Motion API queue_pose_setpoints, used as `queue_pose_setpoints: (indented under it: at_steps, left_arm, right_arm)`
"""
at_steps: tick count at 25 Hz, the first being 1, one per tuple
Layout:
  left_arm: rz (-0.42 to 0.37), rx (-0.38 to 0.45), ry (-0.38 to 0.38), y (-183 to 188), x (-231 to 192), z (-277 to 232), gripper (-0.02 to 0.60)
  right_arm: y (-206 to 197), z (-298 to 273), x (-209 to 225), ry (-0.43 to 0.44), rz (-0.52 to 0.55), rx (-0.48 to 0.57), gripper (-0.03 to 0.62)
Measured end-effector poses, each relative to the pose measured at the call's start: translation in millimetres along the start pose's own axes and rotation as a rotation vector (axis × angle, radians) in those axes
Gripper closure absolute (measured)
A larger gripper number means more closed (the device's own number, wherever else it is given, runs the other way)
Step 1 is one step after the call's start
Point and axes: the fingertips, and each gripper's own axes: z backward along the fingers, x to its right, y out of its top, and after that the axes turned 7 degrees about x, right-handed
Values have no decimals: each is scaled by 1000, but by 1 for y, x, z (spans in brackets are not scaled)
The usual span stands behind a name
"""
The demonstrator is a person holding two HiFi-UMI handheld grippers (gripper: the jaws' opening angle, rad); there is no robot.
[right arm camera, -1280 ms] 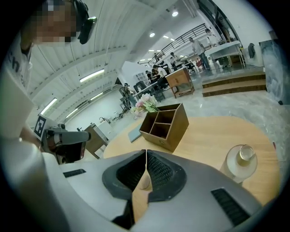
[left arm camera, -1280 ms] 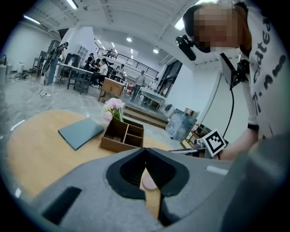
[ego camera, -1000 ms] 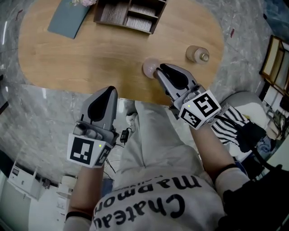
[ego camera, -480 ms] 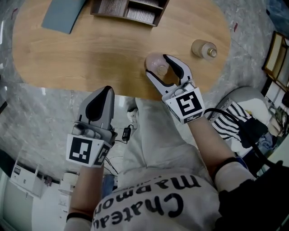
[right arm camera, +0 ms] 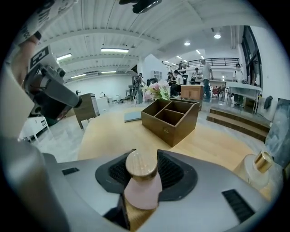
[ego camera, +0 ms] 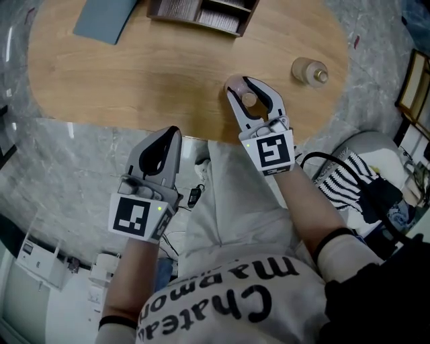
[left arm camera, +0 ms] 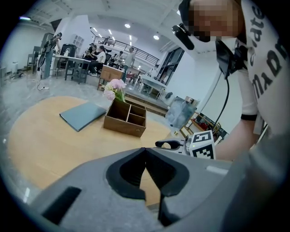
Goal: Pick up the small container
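Upper left of the head view: a blue-grey book (ego camera: 106, 17) lies on the wooden surface (ego camera: 134, 74), cut off by the top frame edge.

Lower left: the left gripper (ego camera: 172, 130) hangs past the surface edge, over the floor (ego camera: 67, 168). Its fingers meet tip to tip, with nothing between them.

Top centre: a wooden divider box (ego camera: 201, 10); only its near part is in frame.

Centre right: the right gripper (ego camera: 238, 85) has just been closing its fingers, and they clamp the small container (ego camera: 249, 99) near the front edge of the surface. From above only the wooden cap is clear. The right gripper view also shows the pink body; its base is hidden.

Right: a glass bottle (ego camera: 310, 70) stands well apart, its contents indiscernible.
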Motion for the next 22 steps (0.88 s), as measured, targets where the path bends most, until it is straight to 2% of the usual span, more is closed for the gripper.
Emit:
queue_pose_setpoints:
  at_steps: [3,6,11,18,22]
  left_arm:
    - [-7,-17,19,3,-2,6,568]
    - [-13,6,37,15,-4,9,568]
    - [-39,56,52,42,-5,16,568]
    - [-6,93,68,65,2,33,568]
    - [14,140,92,85,4,40,568]
  right_arm:
    - [-1,-1,-3,19,30,-24,471]
    - [-3,-1,-3,26,34,-54,488]
    - [0,-3,2,22,-22,-94,491]
    - [-1,6,4,13,-136,-199,493]
    - [20,10,13,-7,-184,-216,493]
